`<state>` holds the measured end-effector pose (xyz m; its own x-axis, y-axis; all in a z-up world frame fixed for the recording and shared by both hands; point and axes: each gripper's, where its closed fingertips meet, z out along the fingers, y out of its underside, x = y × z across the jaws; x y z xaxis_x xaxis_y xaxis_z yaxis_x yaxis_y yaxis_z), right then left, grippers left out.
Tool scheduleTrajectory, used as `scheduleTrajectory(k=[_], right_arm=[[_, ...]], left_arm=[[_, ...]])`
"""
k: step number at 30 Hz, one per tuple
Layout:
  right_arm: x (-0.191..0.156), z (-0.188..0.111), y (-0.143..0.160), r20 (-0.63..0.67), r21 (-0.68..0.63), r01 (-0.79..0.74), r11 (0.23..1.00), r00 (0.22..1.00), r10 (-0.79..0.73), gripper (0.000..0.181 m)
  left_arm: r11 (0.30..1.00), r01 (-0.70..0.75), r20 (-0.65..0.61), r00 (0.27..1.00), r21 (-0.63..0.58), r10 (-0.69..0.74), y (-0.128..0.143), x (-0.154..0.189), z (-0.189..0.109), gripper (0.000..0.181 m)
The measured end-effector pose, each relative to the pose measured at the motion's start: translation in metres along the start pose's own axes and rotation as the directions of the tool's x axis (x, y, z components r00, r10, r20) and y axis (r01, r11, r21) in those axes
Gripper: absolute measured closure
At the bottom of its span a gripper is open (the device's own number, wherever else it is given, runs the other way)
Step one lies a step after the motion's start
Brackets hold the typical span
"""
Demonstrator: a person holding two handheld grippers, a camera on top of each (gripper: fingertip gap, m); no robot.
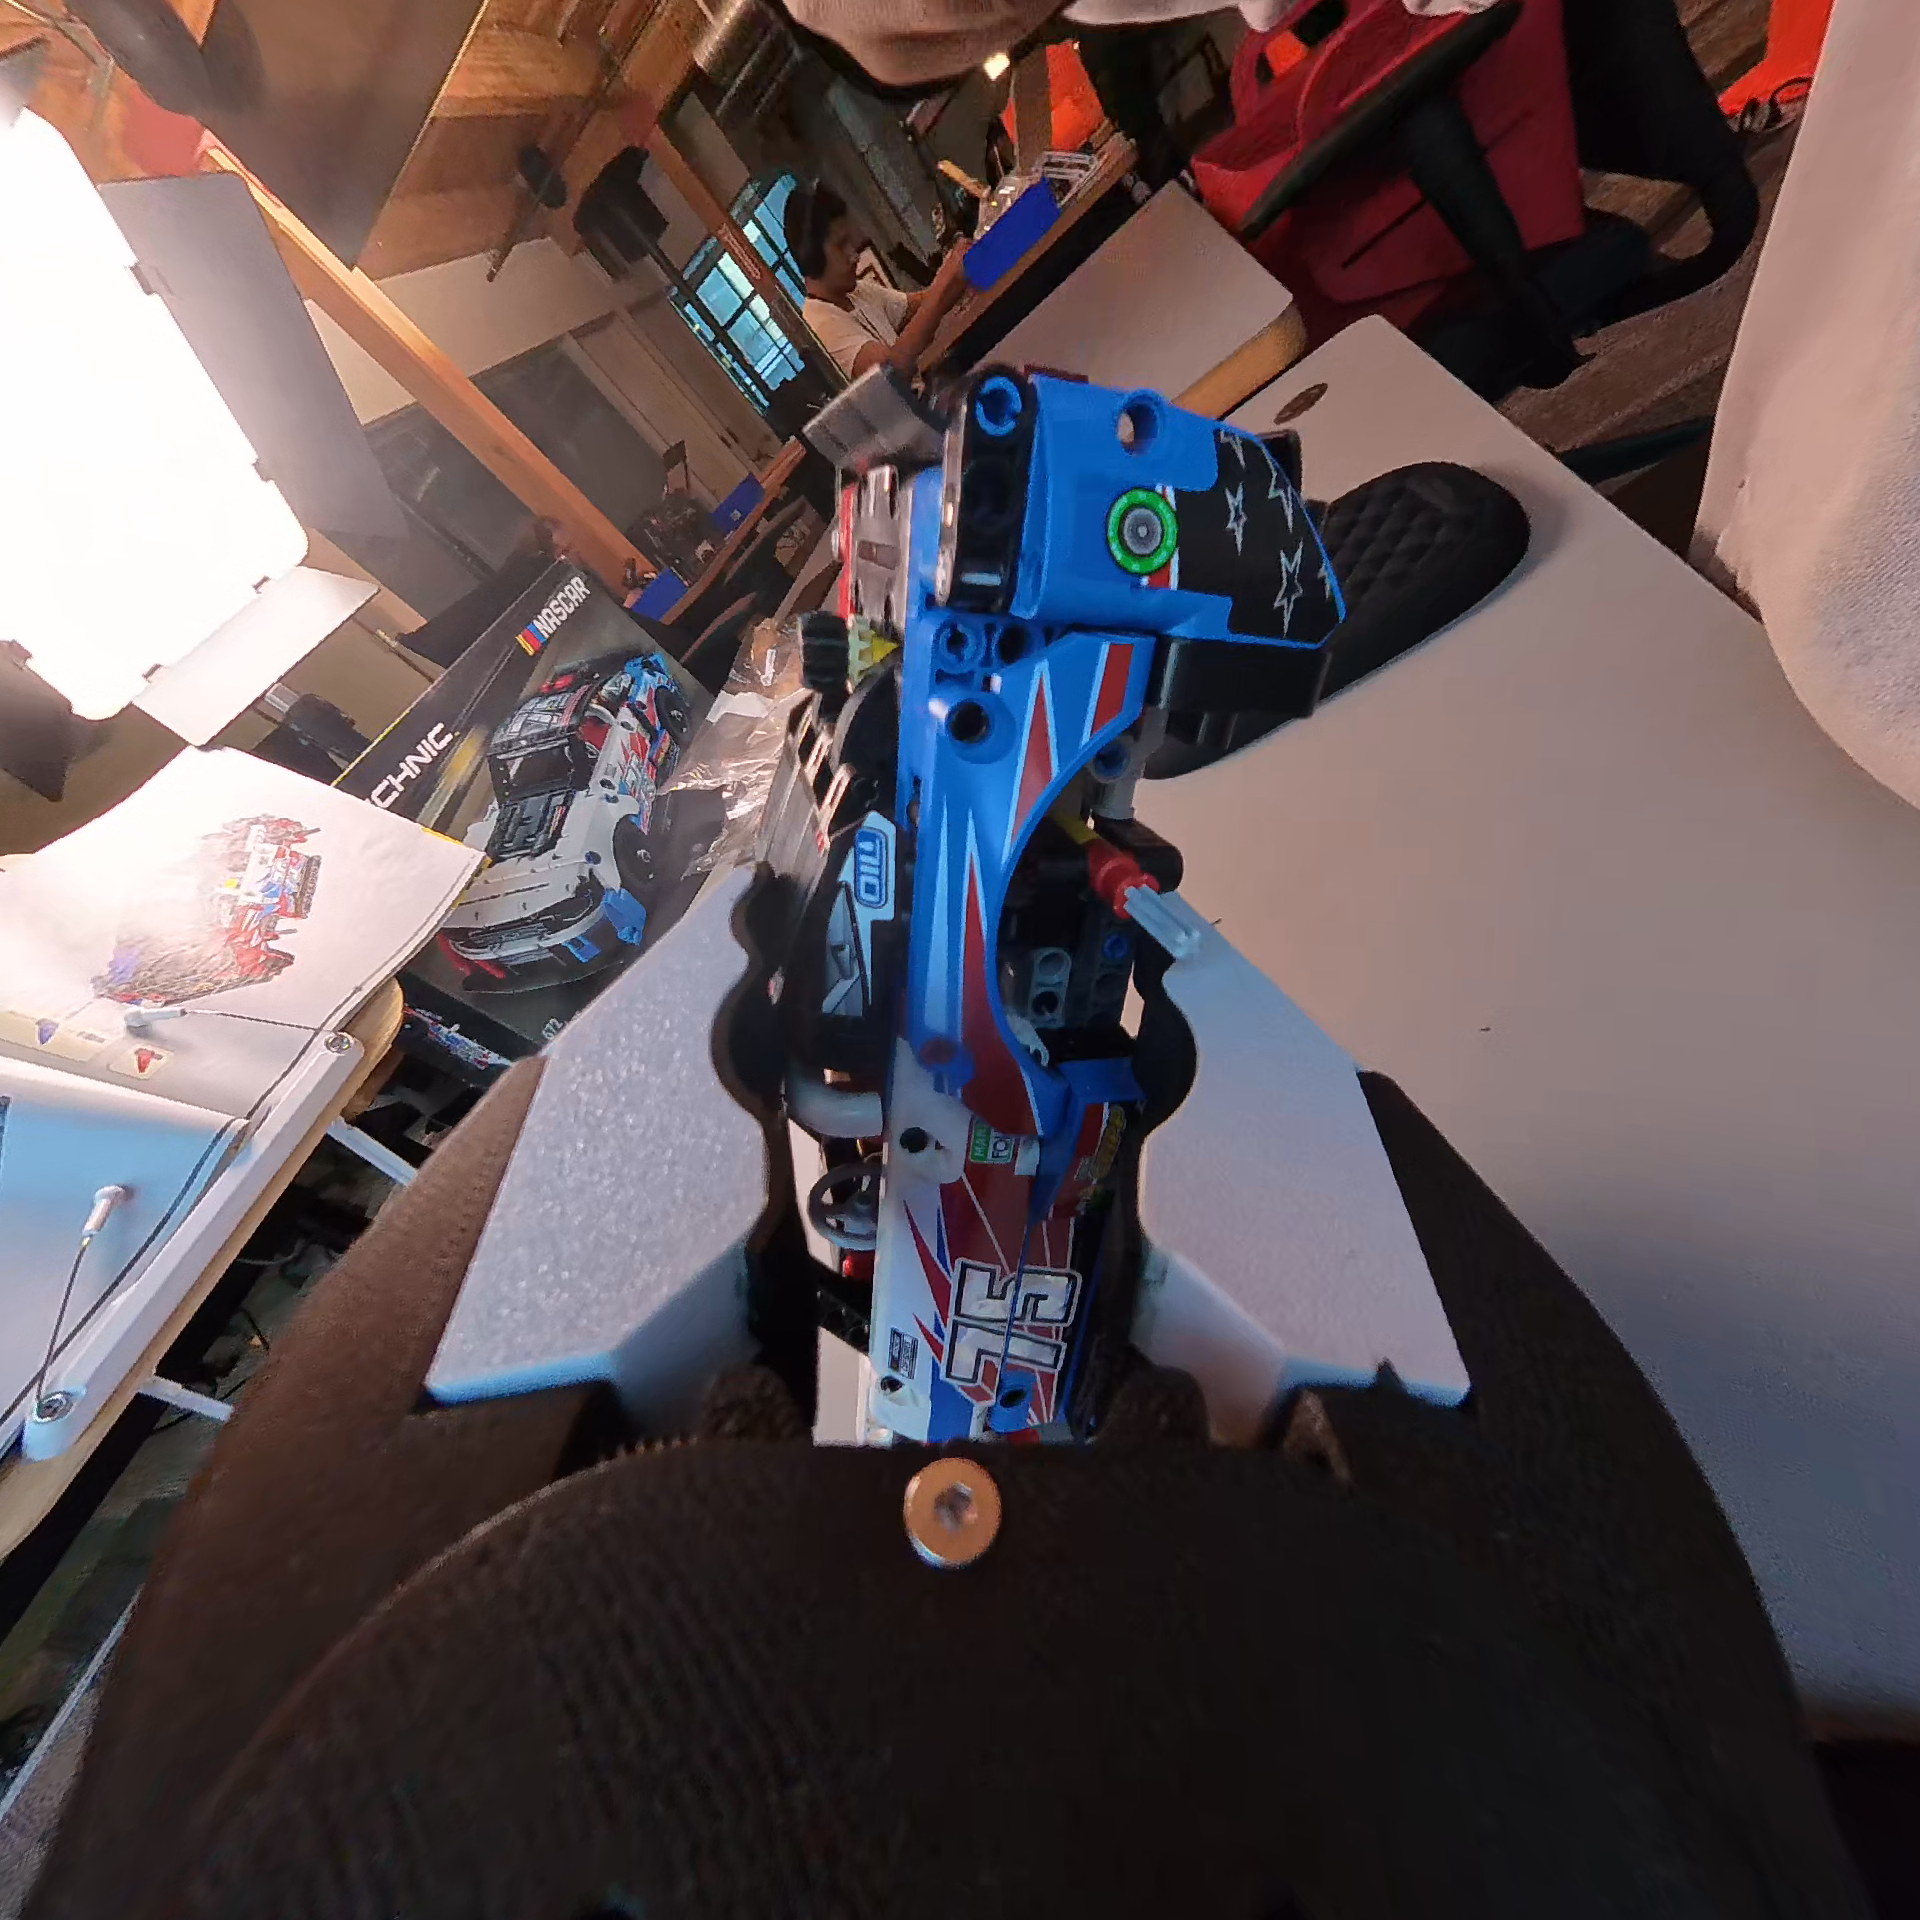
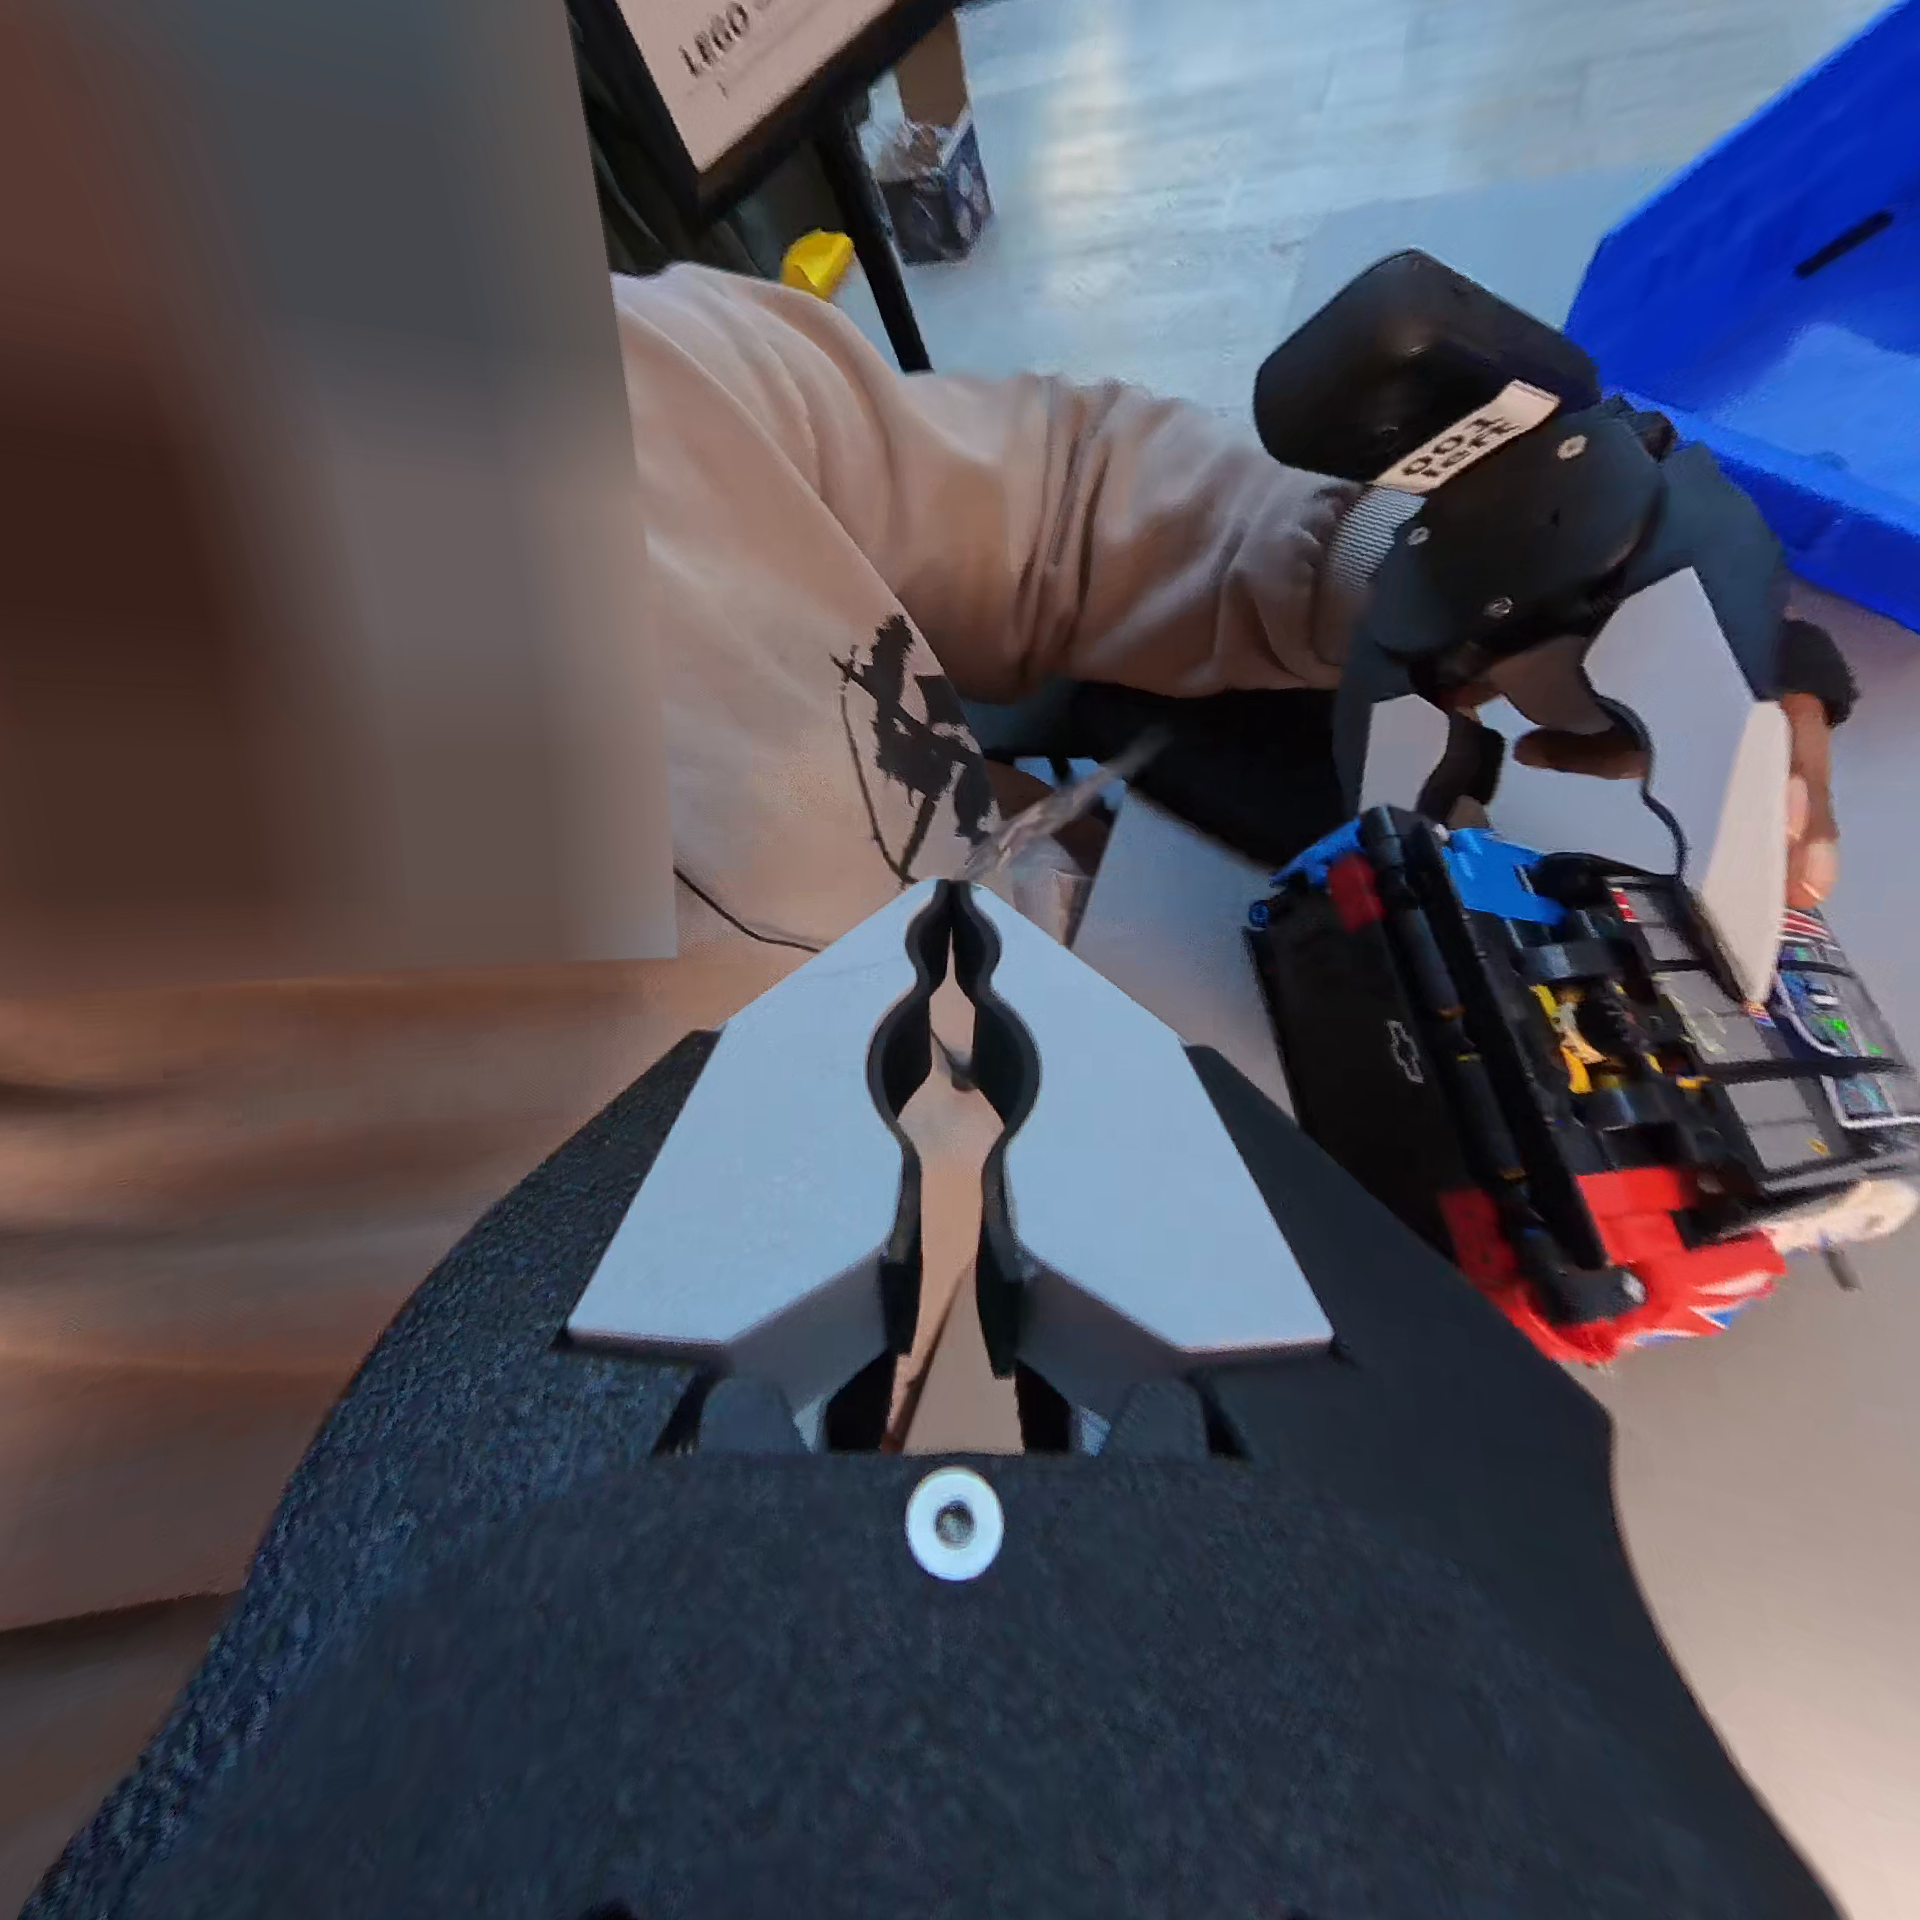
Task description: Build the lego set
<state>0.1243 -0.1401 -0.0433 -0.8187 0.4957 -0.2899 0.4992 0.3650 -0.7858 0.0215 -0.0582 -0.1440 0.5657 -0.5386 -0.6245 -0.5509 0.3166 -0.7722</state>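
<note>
The partly built lego car (image 1: 997,852), blue, white and red with sticker panels, stands on end between the white fingers (image 1: 623,1143) of my left gripper (image 1: 961,935), which is shut on its sides above the white table (image 1: 1558,987). In the right wrist view the same car (image 2: 1455,1081) shows its black underside at the right, held by the left gripper (image 2: 1600,904) in a hand. My right gripper (image 2: 951,899) is shut with its tips touching, to the left of the car and apart from it. A blurred clear plastic strip (image 2: 1070,805) lies just past its tips; I cannot tell whether it is pinched.
The set's box (image 1: 540,790) and the open instruction booklet (image 1: 208,904) lie at the left under a bright lamp panel (image 1: 125,416). A black tyre (image 1: 1423,561) rests on the table behind the car. A blue bin (image 2: 1766,312) stands far right. A beige sleeve (image 2: 987,540) crosses the middle. Some 15 centimeters of space lies between my two pairs of fingers.
</note>
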Motion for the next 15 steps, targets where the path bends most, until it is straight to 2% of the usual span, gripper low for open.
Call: scheduleTrajectory(k=[2,6,15], right_arm=[[0.000,0.001,0.001,-0.050,-0.059,0.058,0.997,0.997,-0.061,0.181],[0.003,-0.011,-0.002,-0.042,-0.034,0.015,0.999,0.999,-0.016,0.181],[0.039,-0.024,0.030,-0.029,0.001,-0.132,0.991,0.991,0.132,0.181]], left_arm=[[1.000,0.000,-0.001,1.000,0.001,0.000,0.000,-0.001,-0.001,0.114],[1.000,-0.012,-0.006,1.000,-0.002,0.012,0.000,0.002,-0.001,0.114],[1.000,-0.002,0.000,1.000,0.010,0.002,-0.001,-0.001,-0.003,0.114]])
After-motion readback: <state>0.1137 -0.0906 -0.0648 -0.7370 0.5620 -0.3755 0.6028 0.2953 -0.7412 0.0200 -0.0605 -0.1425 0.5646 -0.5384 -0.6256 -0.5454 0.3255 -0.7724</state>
